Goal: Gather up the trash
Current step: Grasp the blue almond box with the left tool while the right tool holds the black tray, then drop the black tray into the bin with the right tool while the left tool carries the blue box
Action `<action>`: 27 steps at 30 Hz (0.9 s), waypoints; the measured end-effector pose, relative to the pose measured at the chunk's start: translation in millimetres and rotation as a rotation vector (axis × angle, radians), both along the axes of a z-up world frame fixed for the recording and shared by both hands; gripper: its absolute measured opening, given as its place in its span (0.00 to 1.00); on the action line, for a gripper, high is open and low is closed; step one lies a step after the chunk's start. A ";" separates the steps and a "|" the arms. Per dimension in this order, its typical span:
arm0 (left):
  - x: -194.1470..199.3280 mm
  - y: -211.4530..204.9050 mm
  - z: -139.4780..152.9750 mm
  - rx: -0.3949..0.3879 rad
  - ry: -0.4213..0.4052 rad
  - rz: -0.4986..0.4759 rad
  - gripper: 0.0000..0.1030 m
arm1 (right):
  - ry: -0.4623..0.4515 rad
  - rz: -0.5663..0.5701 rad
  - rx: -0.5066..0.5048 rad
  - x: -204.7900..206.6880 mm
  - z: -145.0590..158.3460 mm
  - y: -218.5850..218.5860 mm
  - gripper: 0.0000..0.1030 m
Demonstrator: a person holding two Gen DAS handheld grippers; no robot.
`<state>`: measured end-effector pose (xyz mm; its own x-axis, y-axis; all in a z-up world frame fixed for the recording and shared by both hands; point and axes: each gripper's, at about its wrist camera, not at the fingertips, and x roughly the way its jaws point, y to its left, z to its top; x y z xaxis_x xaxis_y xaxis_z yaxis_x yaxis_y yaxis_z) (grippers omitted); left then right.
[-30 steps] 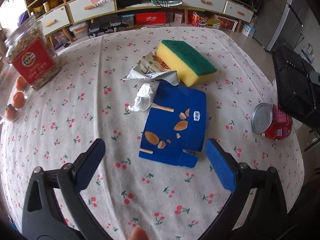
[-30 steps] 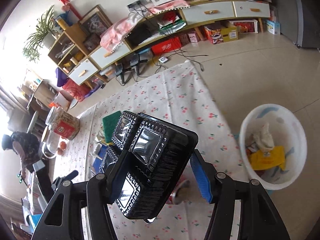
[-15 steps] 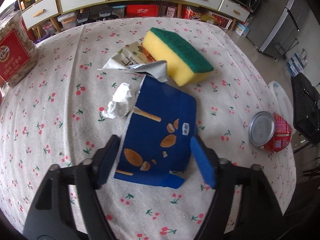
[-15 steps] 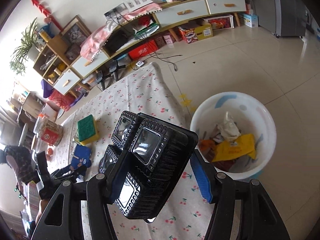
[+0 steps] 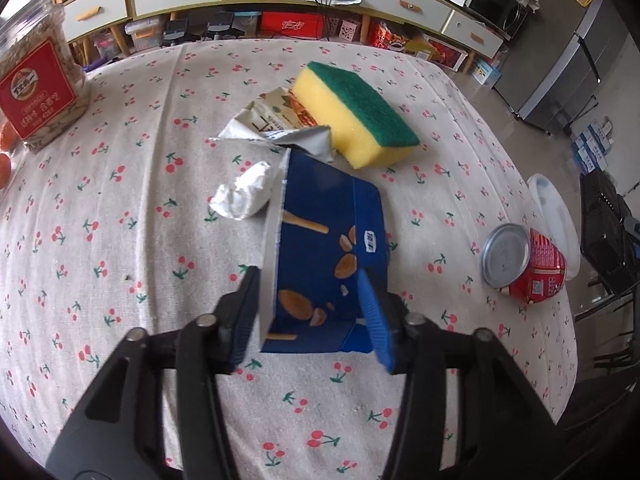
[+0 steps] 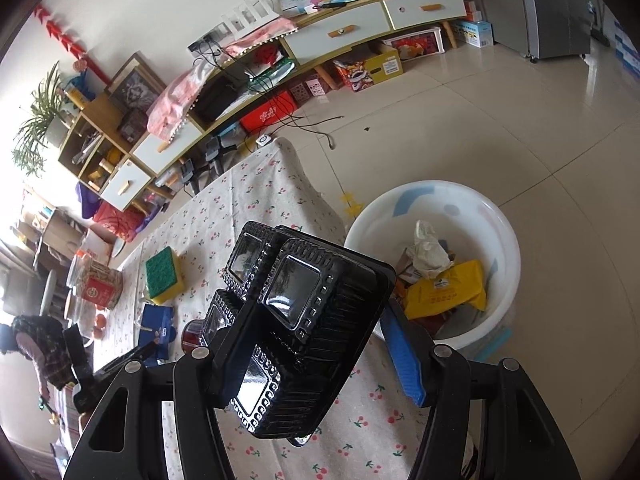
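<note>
The blue snack box (image 5: 324,256) on the cherry-print worktop (image 5: 120,240) is gripped by the left gripper (image 5: 308,316), whose jaws have just been closing. A black plastic tray (image 6: 296,328) is clamped by the right gripper (image 6: 316,360) — beside the white bin (image 6: 472,216).

Soft daylight fills both views, blown out at the left edge. Fisheye bending curves the edges into dark corners. Glare glints on the black tray (image 6: 304,320).
</note>
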<state>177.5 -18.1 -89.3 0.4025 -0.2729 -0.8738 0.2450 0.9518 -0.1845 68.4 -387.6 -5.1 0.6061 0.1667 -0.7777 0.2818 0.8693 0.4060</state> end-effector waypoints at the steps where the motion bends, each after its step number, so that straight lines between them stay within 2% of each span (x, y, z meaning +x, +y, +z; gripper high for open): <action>1: 0.4 -3.3 -1.3 0.008 0.006 -0.008 0.68 | 0.000 -0.003 0.002 -0.8 -0.4 -2.5 0.61; 2: 0.1 -6.6 -1.7 0.024 0.001 -0.012 0.74 | 0.000 -0.007 0.004 -2.2 -0.8 -4.1 0.61; 6: -0.6 -23.8 -11.5 0.117 0.000 -0.055 0.78 | 0.001 -0.012 0.005 -4.7 -1.2 -7.6 0.61; 8: -3.7 -31.7 -13.7 0.170 -0.041 -0.071 0.79 | 0.004 -0.012 0.001 -5.9 -2.3 -9.8 0.61; 10: -3.3 -32.2 -13.3 0.158 -0.053 -0.061 0.78 | 0.012 -0.011 0.000 -6.7 -4.5 -12.4 0.61; 11: -2.4 -30.3 -12.3 0.149 -0.056 -0.056 0.71 | 0.017 -0.012 -0.001 -7.2 -5.8 -13.7 0.61; 14: -1.4 -23.9 -9.6 0.134 -0.068 -0.041 0.67 | 0.024 -0.018 -0.006 -8.7 -6.8 -18.4 0.61; 19: -9.1 -17.5 -6.3 0.087 -0.064 0.003 0.66 | 0.014 -0.038 -0.019 -12.1 -1.1 -26.3 0.61; 24: -25.0 -21.5 12.4 0.051 -0.093 -0.007 0.66 | 0.017 -0.083 -0.031 -9.3 -0.6 -43.4 0.61; 27: -34.6 -26.9 21.9 0.035 -0.100 -0.024 0.66 | 0.036 -0.136 -0.097 -6.6 -0.4 -55.6 0.61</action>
<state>142.9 -45.0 -67.4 0.4822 -0.2538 -0.8385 0.2833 0.9509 -0.1249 61.8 -443.2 -5.5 0.5897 0.0080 -0.8076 0.4123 0.8569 0.3095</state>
